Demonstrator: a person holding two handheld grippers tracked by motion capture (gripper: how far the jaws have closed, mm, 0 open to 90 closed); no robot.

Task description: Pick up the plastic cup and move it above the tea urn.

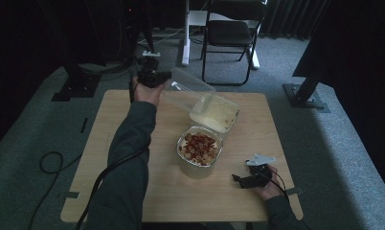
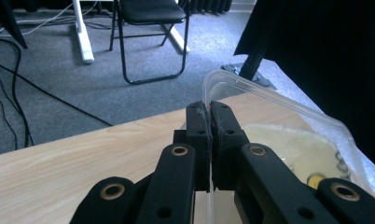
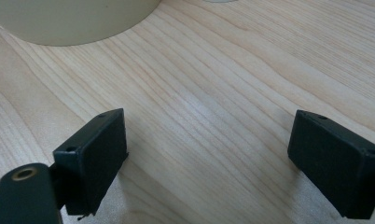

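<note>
A: Left fingers (image 2: 209,122) are clenched on the rim of the clear tub (image 2: 279,140); in the left gripper view I see the thin plastic edge pinched between the pads, with no gap to speak of.

B: Where is the tub?

A: In the high view it is tipped at the far middle of the desk (image 1: 133,191), its mouth low and just above the bowl (image 1: 199,149). Pale yellowish stuff lies inside the tub. The bowl stands near the desk's middle, topped with red and pale pieces.

B: Right side?

A: Right fingers (image 3: 209,158) are released, wide apart, with bare wood between the pads. I have that gripper (image 1: 248,179) resting low at the near right of the desk, just beside the bowl; the bowl's pale wall sits at the top of the right gripper view.

B: Beyond the desk?

A: A black chair (image 1: 231,33) on grey carpet.
</note>
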